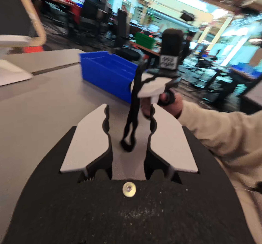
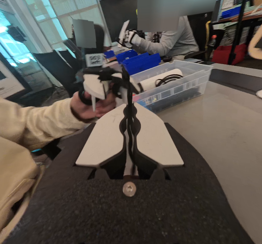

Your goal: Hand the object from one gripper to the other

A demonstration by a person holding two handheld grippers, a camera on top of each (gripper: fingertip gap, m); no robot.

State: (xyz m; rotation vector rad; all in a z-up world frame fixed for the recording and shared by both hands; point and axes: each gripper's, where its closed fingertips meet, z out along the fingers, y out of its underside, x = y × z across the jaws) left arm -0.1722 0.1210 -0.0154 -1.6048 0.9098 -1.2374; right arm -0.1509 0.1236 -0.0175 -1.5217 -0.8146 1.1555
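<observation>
Black strap (image 1: 131,118) hanging down the middle of the left wrist view, pinched at its top by right gripper (image 1: 139,87) above grey table (image 1: 42,109). Left gripper (image 1: 129,113) spread wide around the strap's lower loop, not touching. Blue bin (image 1: 104,72) behind. Clear box (image 2: 184,81) at right in the right wrist view.

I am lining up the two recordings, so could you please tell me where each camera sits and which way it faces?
Left wrist view: rides the left gripper, jaws open, facing the right gripper, black strap and blue bin; a beige sleeve shows.
Right wrist view: rides the right gripper, jaws shut on the strap, facing the left gripper and clear bin.
Shared: strap, both grippers, grey table.
</observation>
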